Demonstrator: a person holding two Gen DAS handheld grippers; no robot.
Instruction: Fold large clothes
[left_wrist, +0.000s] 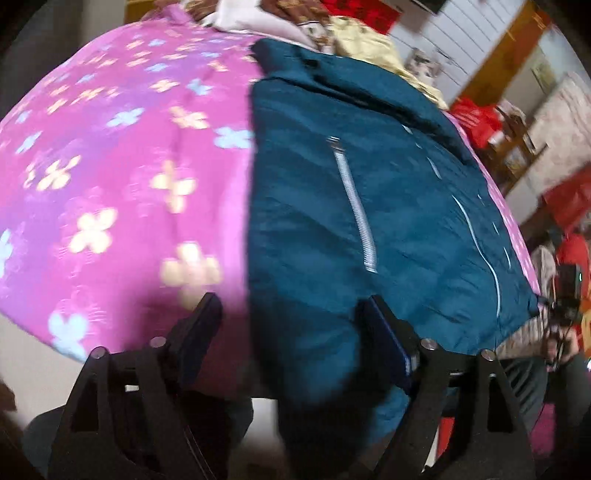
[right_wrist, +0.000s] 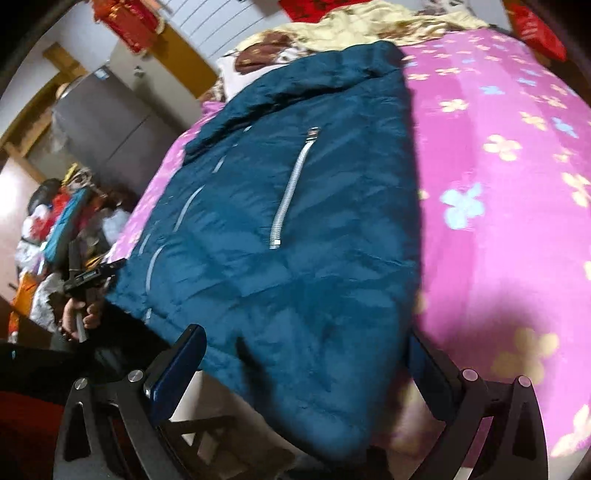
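Right wrist view: teal padded jacket (right_wrist: 295, 221) is seen laid lengthwise on a pink flowered blanket (right_wrist: 498, 184), collar end far, hem end hanging just over the near bed edge; it looks already doubled lengthwise, w/ a silver pocket zip (right_wrist: 291, 188) on top. Fabric is judged puffy, soft, fairly light & somewhat slick, so a shallow pinch could slip; a deep bite at the hem corners is advised, thru all layers. Right gripper (right_wrist: 306, 369) is held wide open, hem end between the fingers but not pinched, nothing gripped. Left gripper (left_wrist: 291, 325) is likewise spread wide, straddling the jacket's (left_wrist: 369, 221) side edge over the blanket (left_wrist: 110, 166), nothing held. Beyond: yellow patterned bedding (right_wrist: 369, 22) at the far end, clutter pile (right_wrist: 62, 221) beside the bed.
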